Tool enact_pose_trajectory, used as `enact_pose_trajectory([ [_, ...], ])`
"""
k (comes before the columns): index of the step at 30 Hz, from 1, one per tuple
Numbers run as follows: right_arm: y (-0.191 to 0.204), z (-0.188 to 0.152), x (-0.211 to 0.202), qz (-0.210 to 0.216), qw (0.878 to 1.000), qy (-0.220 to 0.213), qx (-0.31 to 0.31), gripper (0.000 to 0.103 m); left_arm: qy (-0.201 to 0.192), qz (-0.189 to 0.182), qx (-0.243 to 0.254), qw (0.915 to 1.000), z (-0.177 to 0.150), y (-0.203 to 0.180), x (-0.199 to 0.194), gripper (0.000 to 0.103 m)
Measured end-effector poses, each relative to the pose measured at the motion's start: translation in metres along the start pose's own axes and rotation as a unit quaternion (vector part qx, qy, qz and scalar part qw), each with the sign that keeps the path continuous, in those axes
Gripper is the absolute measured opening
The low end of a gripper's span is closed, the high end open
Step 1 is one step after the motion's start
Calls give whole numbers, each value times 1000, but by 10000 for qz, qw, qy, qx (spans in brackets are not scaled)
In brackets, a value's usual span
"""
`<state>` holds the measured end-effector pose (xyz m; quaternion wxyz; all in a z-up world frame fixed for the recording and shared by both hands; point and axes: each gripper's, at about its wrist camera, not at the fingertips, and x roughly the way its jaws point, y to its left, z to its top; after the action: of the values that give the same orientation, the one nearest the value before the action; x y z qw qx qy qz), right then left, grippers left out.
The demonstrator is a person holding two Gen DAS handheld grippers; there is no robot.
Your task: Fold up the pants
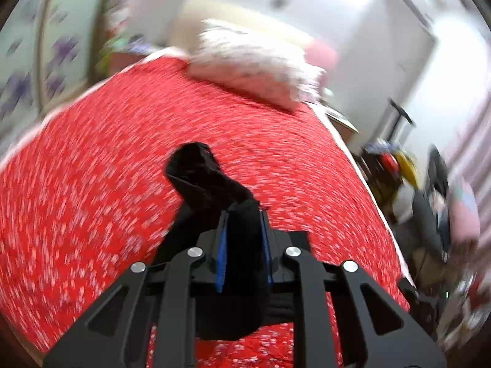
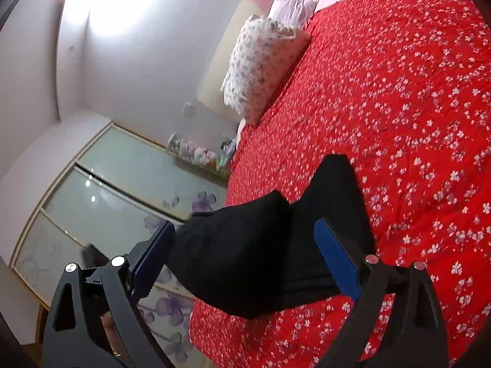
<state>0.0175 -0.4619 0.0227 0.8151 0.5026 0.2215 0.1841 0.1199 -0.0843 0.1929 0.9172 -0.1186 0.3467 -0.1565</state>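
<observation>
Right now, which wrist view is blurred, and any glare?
Left wrist view: heavy motion blur on the bedspread and pillow, while the left gripper and black pants stay fairly sharp; upper right wall washed out. Right wrist view: sharp, flower print on the bedspread crisp, with a blown-out glare patch on the wall; strong fisheye bending at the edges.

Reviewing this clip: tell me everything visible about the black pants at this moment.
The black pants are plain, soft, matte fabric with no visible pattern; no waistband or hems can be made out. They are bunched, not flat. The left gripper is shut on a narrow bundle that rises in a twisted end. In the right wrist view a wider fold sits between the right gripper fingers, which stand apart; grip unclear. The red floral bedspread lies behind them.
</observation>
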Motion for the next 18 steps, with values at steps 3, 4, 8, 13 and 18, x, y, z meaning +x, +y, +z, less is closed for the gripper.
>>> enact_pose_trajectory([
  [3,-3,6,-14,-131,9993,-355,48,94,161,-155,718,9972,-6,-57,14,18],
  [4,-6,8,-22,-184,9985,-517,68,94,247,-158,990,9947,-13,-76,24,18],
  [8,-22,23,-61,-345,9904,-1299,315,94,1153,-448,1692,9778,-76,-141,88,17],
  [13,-40,33,-83,-436,9849,-1562,597,94,1581,-728,1728,9694,-130,-158,129,16],
  [18,-48,35,-56,-421,9930,-844,717,94,1506,-875,1694,9700,-151,-144,135,17],
])
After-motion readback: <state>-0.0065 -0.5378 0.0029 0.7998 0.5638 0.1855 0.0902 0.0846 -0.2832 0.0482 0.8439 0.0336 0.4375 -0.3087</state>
